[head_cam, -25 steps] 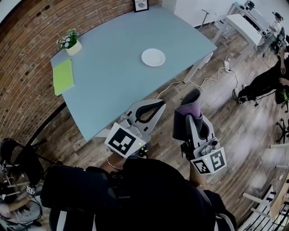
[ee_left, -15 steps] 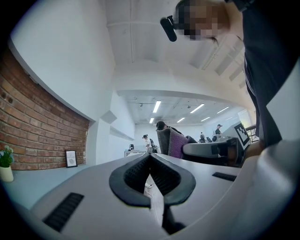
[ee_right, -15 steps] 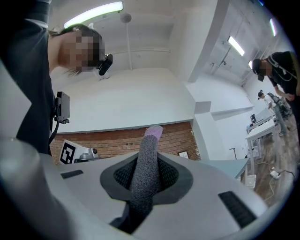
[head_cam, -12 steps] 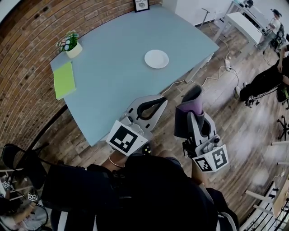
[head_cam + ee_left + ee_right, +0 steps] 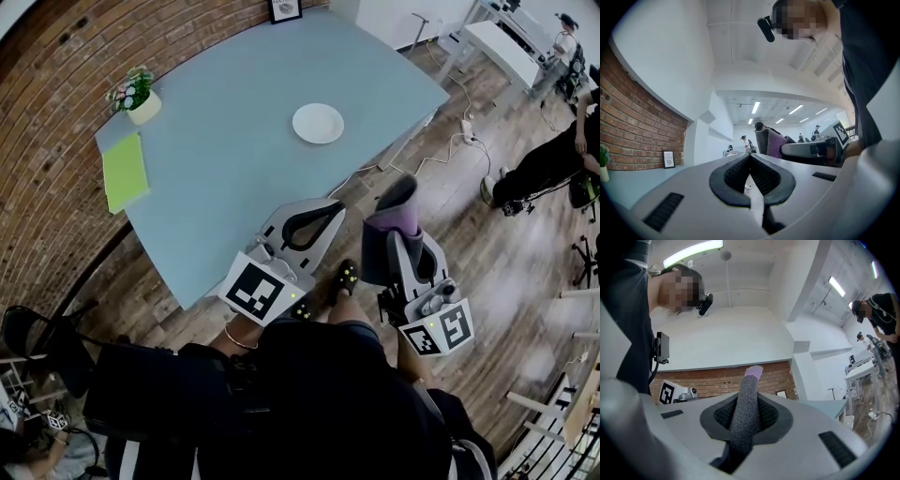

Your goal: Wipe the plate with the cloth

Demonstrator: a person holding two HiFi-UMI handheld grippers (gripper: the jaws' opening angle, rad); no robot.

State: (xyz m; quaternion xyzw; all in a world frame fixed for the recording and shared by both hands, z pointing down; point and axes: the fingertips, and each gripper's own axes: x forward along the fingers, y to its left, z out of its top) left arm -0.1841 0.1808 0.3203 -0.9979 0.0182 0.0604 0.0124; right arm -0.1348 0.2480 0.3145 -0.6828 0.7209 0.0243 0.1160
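Observation:
A white plate point(image 5: 318, 123) lies on the light blue table point(image 5: 234, 150), toward its far right side. My left gripper point(image 5: 334, 208) hangs off the table's near edge over the wooden floor, jaws shut with nothing between them; the left gripper view shows its tips point(image 5: 750, 158) pressed together. To its right, my right gripper point(image 5: 397, 193) is shut on a grey and purple cloth point(image 5: 395, 223). The right gripper view shows that cloth point(image 5: 746, 399) standing up out of the closed jaws. Both grippers are well short of the plate.
A green pad point(image 5: 123, 172), a small potted plant point(image 5: 133, 93) and a picture frame point(image 5: 284, 9) sit along the table's far edges by the brick wall. Cables and a power strip point(image 5: 465, 128) lie on the floor right of the table. A seated person point(image 5: 553, 159) and white desk point(image 5: 506, 47) are at right.
A shoe has come into view on the floor between the two grippers. Both grippers have crept slightly toward the table. Their jaws are unchanged.

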